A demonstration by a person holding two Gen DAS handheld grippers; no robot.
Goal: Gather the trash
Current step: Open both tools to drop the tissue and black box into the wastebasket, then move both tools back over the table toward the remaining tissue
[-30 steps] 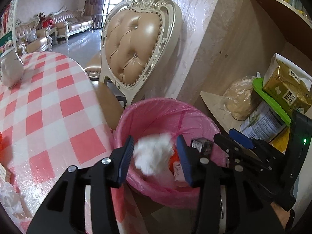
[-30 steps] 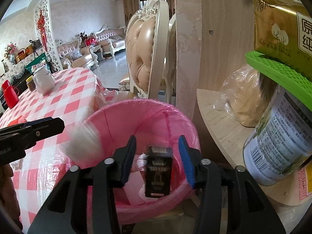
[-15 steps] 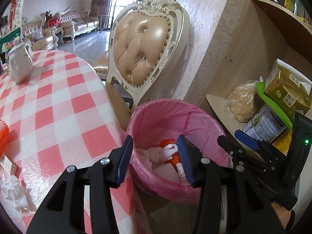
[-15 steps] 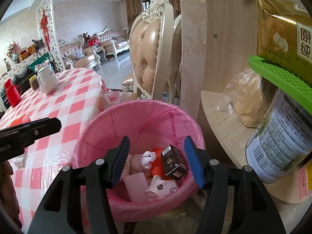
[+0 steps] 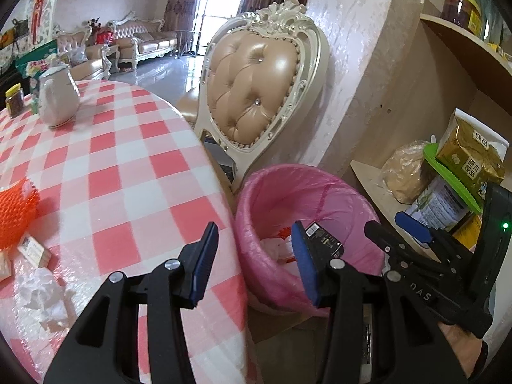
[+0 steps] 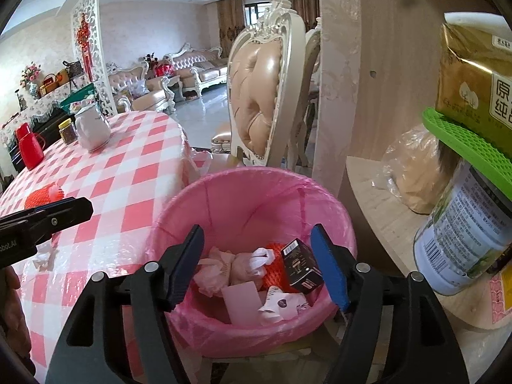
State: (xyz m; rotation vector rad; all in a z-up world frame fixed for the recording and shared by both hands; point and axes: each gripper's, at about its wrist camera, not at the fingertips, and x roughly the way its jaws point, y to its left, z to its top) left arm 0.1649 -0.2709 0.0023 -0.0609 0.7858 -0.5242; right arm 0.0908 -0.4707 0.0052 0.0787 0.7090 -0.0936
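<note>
A round table [image 5: 128,166] with a red and white checked cloth stands beside a wooden shelf [image 6: 377,204], and between them is the pink-lined trash bin [image 6: 256,198], which holds a black box [image 6: 300,265], an orange net and crumpled tissues. The right gripper [image 6: 257,262] hangs over the bin with nothing between its opening jaws. The left gripper [image 5: 254,262] is over the table edge, released and empty, near a crumpled tissue [image 5: 41,294] on the cloth.

Gold packet [image 6: 476,80] reads "原", "纯"; left gripper [image 6: 41,220] "obot.AI".
</note>
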